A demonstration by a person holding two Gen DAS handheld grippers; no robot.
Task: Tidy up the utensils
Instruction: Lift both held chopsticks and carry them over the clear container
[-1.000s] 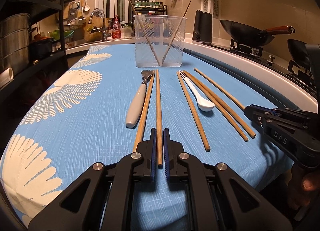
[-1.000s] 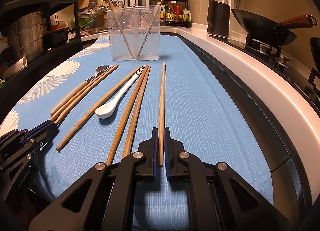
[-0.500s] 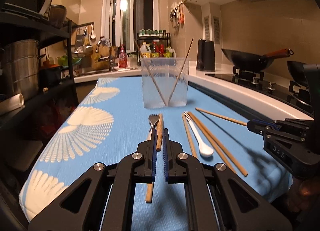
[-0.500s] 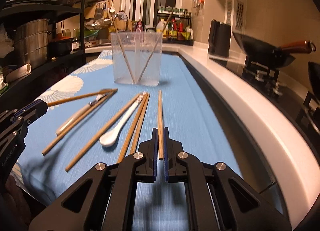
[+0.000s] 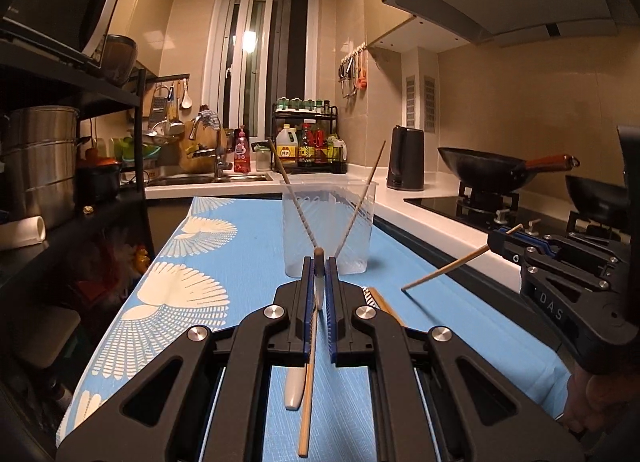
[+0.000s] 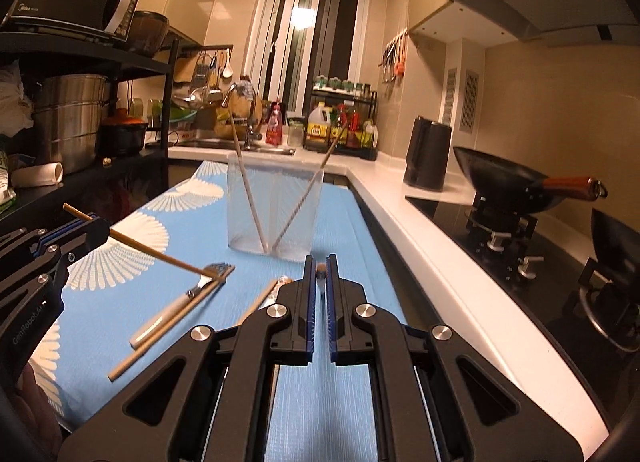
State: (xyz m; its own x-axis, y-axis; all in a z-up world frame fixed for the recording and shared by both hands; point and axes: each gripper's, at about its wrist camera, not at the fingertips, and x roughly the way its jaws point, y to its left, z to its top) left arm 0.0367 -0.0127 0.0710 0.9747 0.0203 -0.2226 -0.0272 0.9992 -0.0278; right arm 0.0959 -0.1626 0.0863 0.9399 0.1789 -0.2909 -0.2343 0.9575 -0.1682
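You had a wooden chopstick (image 6: pixel 156 254) clamped in your left tool (image 5: pixel 319 262) and another chopstick (image 5: pixel 444 272) in your right tool (image 6: pixel 320 268), both lifted off the blue worktop (image 5: pixel 256 262). Two more chopsticks (image 5: pixel 294 201) leaned crossed inside the clear cup (image 5: pixel 360 221). A white-handled fork (image 6: pixel 176 308) and loose chopsticks (image 6: pixel 168 328) lay flat.

Hand-held gripper (image 5: pixel 319 282) hides the spoon (image 5: pixel 366 293).

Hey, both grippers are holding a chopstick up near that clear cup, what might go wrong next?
1. Each gripper, left and right, pinches its chopstick near one end, so the long free part may swing or slip.
2. The clear cup looks light; two chopsticks already lean crossed inside, so a careless drop could hit them or tip it.
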